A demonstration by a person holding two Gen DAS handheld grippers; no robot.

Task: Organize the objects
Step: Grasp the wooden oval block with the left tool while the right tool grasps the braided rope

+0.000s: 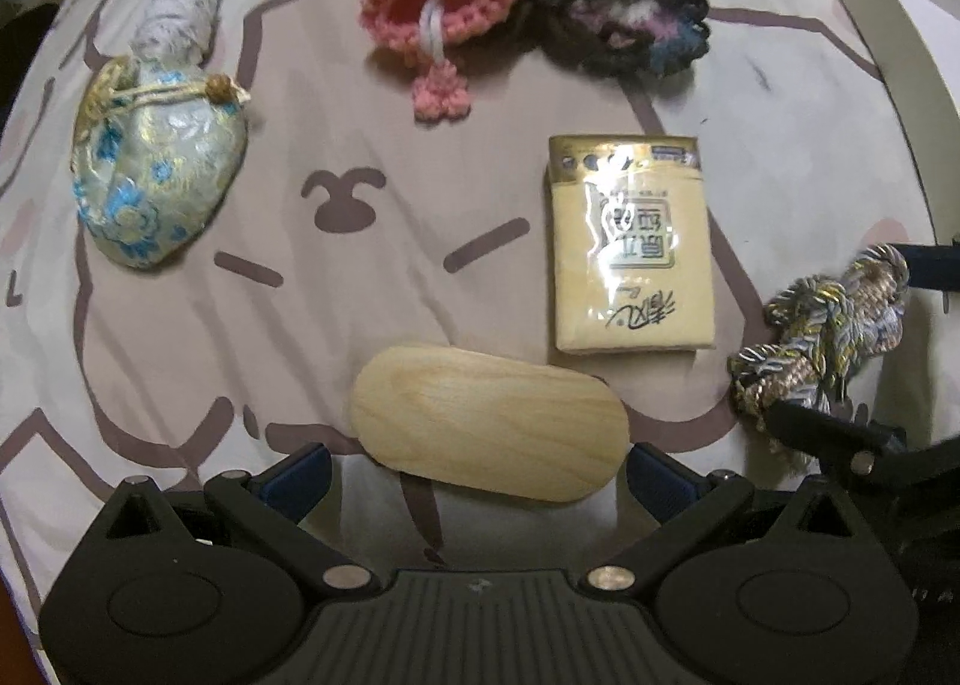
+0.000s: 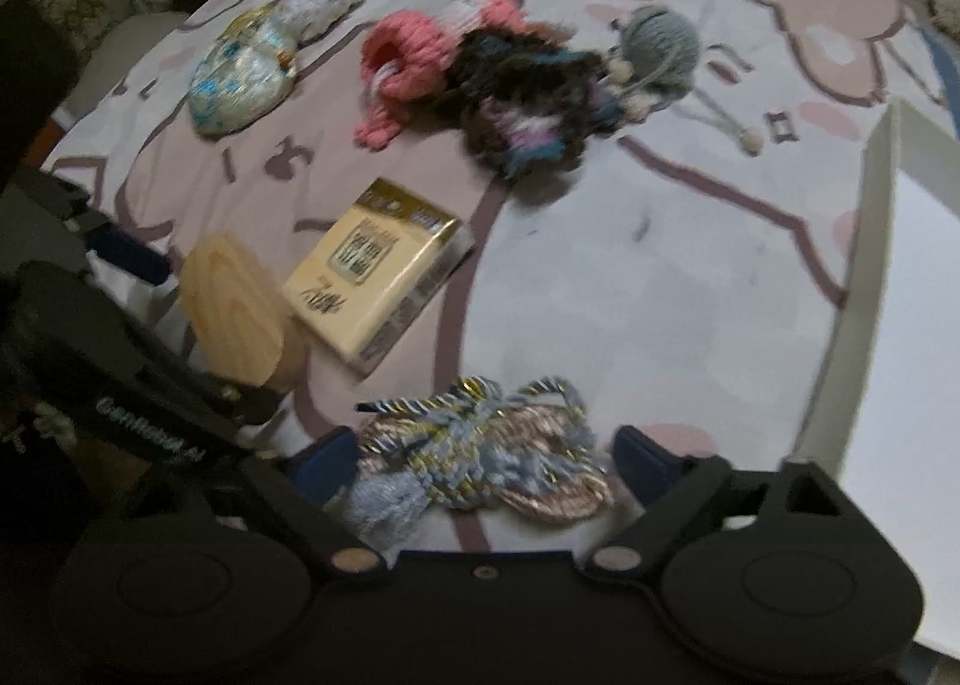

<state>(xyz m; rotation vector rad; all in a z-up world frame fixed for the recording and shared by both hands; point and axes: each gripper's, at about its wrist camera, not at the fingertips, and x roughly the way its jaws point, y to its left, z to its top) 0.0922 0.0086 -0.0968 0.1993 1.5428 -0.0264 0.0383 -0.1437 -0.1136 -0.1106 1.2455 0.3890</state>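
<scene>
Left wrist: open left claw [image 1: 477,472] straddles wooden oval [image 1: 489,424] on bedsheet [image 1: 180,337]

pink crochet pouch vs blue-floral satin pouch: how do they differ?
The pink crochet drawstring pouch is chunky knitted yarn; the blue-floral satin drawstring pouch is smooth, shiny brocade. The pink one's mouth gapes open, a white cord and pink tassel trailing out; the satin one is cinched shut with a gold cord. The pink one touches a dark yarn pouch; the satin one lies beside a whitish bundle. Both lie on the patterned sheet.

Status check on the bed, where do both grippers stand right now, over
Left gripper open astride wooden oval block. Right gripper open astride braided cord bundle, pads not pressing. Tissue pack beside both, clear.
</scene>
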